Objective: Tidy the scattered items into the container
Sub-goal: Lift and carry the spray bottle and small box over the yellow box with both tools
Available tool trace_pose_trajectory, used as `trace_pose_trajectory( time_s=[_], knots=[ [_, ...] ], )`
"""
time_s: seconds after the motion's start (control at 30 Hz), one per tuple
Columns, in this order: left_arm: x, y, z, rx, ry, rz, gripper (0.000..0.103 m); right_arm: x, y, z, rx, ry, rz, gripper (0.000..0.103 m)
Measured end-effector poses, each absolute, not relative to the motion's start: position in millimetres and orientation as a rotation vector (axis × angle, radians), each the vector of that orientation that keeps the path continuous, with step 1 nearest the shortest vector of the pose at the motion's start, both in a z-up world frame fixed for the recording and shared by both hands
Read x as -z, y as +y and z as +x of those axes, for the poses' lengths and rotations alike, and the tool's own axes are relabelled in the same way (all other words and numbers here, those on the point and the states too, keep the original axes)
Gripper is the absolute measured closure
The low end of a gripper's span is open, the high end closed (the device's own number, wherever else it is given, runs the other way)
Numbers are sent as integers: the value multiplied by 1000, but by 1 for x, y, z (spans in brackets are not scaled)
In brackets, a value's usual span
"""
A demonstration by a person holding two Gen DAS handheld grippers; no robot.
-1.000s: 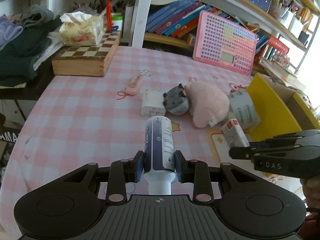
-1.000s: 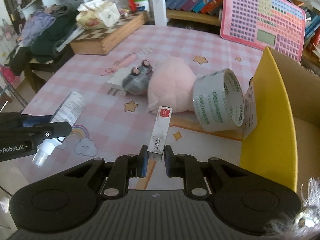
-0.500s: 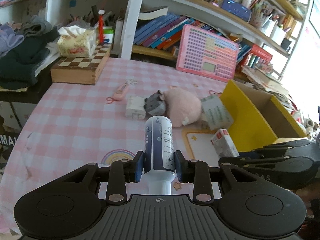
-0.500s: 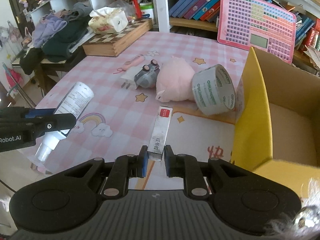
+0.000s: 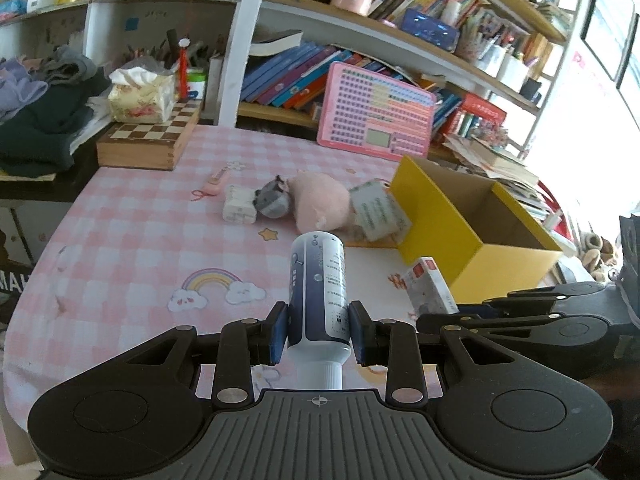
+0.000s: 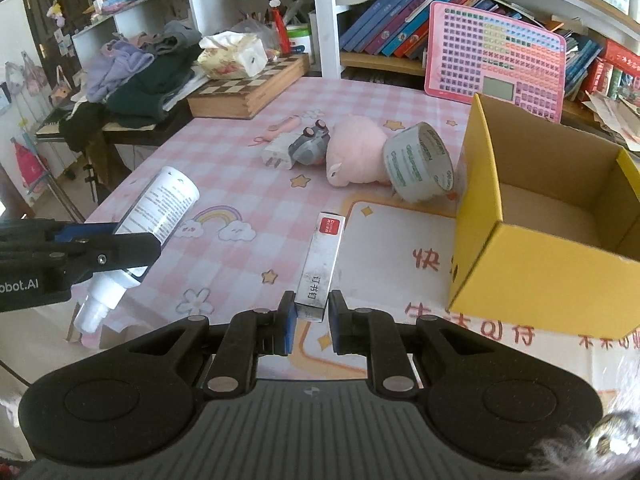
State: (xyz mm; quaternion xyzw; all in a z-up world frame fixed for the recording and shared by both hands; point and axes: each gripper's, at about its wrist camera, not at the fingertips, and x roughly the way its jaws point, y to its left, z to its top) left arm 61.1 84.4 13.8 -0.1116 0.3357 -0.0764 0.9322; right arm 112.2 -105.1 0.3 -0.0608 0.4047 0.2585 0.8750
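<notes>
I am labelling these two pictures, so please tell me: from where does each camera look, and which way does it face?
Left wrist: sits on the left gripper, looks along its fingers over the held bottle at the table and box; right gripper shows.
Right wrist: sits on the right gripper, looks over the held carton at the table; left gripper shows.
Shared: plush, tape, box.

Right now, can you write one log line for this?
left gripper: shut on white-and-blue spray bottle | right gripper: shut on small grey carton | yellow cardboard box: open, nothing visible inside
</notes>
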Motion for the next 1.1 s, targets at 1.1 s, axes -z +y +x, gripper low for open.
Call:
trace_pose_trajectory(
  time_s=[1.1],
  knots=[
    [-25, -16, 49, 431, 695, -158, 72, -11, -214, 43, -291, 841, -69, 87]
  ],
)
